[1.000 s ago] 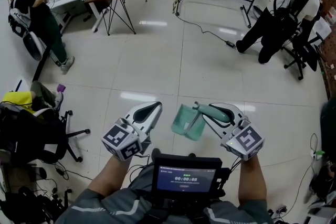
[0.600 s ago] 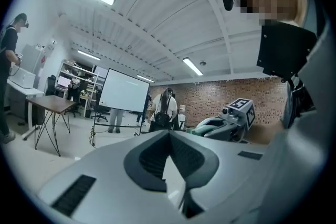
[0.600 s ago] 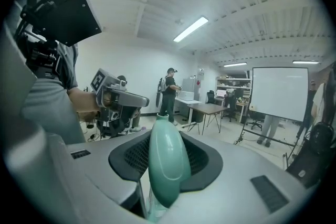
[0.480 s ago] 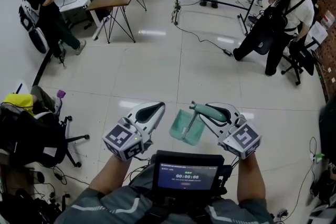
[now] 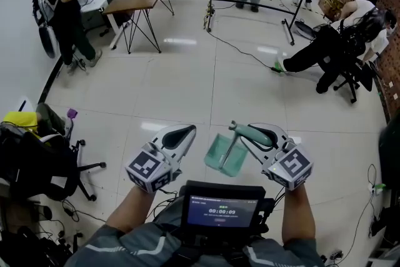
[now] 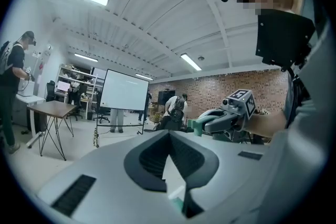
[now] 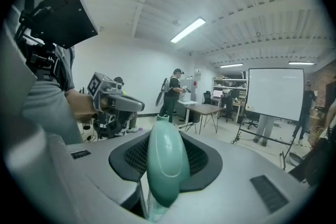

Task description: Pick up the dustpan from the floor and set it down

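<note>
Right gripper [image 5: 255, 134] clamped on mint handle [image 7: 167, 165] of dustpan [image 5: 224, 153]. Pan hangs in air above floor [image 5: 187, 84], between two grippers, tilted down to left. Left gripper [image 5: 179, 133]: jaws together, empty, just left of pan, not touching.

Judgement: carry under way, set-down next.
- Hold handle firm, wrist steady, no swing.
- Lower slowly over bare floor.
- Land flat base first.
- Loosen jaws only once pan rests.
- Keep left gripper clear.

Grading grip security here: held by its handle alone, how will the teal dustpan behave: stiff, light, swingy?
Probably stiff and light: the dustpan hangs below the right gripper without sagging. Its rounded handle looks glossy, so it may pivot between the jaws. Gripped at one end, it could swing.
</note>
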Demonstrator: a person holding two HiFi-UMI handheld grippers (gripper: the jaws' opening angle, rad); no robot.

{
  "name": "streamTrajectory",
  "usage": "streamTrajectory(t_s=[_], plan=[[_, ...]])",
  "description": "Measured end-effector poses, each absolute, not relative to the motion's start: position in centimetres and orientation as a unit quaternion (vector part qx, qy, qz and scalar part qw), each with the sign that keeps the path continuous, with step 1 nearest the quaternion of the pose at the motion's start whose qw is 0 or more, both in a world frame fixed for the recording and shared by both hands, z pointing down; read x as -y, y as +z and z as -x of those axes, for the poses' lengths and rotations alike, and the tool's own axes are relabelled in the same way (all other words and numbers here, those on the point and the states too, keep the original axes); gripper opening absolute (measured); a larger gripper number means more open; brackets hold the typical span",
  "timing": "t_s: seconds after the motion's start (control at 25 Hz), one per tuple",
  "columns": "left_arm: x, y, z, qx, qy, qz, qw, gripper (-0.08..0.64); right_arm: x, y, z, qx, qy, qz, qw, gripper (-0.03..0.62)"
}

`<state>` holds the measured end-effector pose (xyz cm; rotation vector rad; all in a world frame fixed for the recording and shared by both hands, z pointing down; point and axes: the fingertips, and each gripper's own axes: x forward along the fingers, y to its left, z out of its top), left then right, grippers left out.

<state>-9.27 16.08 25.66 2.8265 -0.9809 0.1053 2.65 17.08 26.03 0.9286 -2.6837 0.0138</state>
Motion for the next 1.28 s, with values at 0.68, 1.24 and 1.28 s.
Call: streamTrajectory(t_s=[0.68, 1.24, 1.28], plan=[[-14.5, 27.0, 15.9, 0.339, 0.001, -0.937, 0.087, 0.034, -15.1, 26.8, 0.8, 0.927, 0.006, -0.352, 0.133, 0.133], [-7.2, 27.8, 23.2, 0.326, 0.006, -0.941, 0.093, 0.034, -6.3, 27.9, 6.5, 0.918, 0.020, -0.375, 0.127, 0.131], [-6.3, 27.8, 23.1, 0.328, 0.006, -0.940, 0.095, 0.034, -5.3, 27.9, 6.4, 0.920, 0.021, -0.371, 0.128, 0.132]])
